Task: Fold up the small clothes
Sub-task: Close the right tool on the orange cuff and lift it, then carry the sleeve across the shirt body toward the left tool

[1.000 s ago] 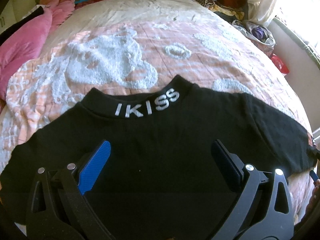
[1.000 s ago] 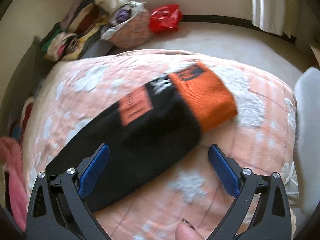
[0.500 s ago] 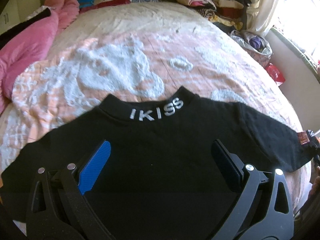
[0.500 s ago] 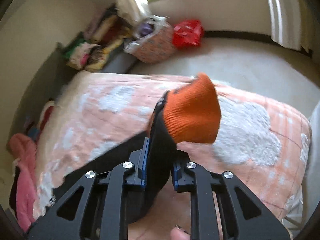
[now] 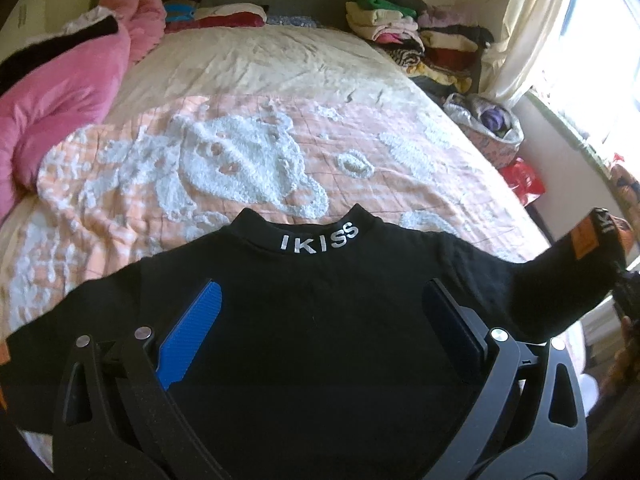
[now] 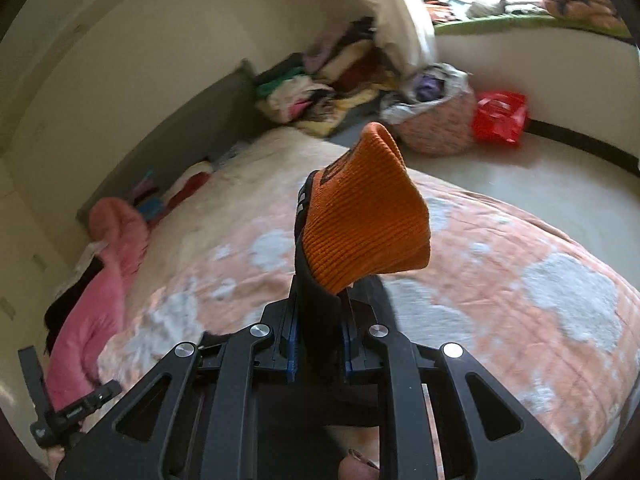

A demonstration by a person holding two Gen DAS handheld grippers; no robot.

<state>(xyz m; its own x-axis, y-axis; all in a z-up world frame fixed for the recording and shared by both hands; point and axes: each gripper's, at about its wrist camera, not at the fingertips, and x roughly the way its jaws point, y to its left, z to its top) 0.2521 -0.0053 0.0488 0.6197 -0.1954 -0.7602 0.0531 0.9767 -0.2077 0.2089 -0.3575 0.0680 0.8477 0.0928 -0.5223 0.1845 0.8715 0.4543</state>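
Note:
A black sweater (image 5: 248, 272) with "IKISS" on its collar (image 5: 318, 238) lies face up on the bed. In the left wrist view, my left gripper (image 5: 322, 288) hovers open over its chest with nothing between the fingers. The sweater's right sleeve (image 5: 560, 284) is raised off the bed at the far right. In the right wrist view, my right gripper (image 6: 320, 320) is shut on that black sleeve just behind the orange cuff (image 6: 360, 224). The cuff stands up above the jaws. The left sleeve runs out of view at the lower left.
The peach and white quilt (image 5: 240, 160) covers the bed. A pink duvet (image 5: 60, 92) is bunched along the left side. Stacks of folded clothes (image 5: 420, 40) sit at the far corner. A patterned bag (image 5: 484, 120) and a red bag (image 5: 520, 184) stand on the floor.
My right gripper went from wide open over the flat sleeve to shut on it, then lifted it so the cuff stands up. The left gripper rose and drew back, still open.

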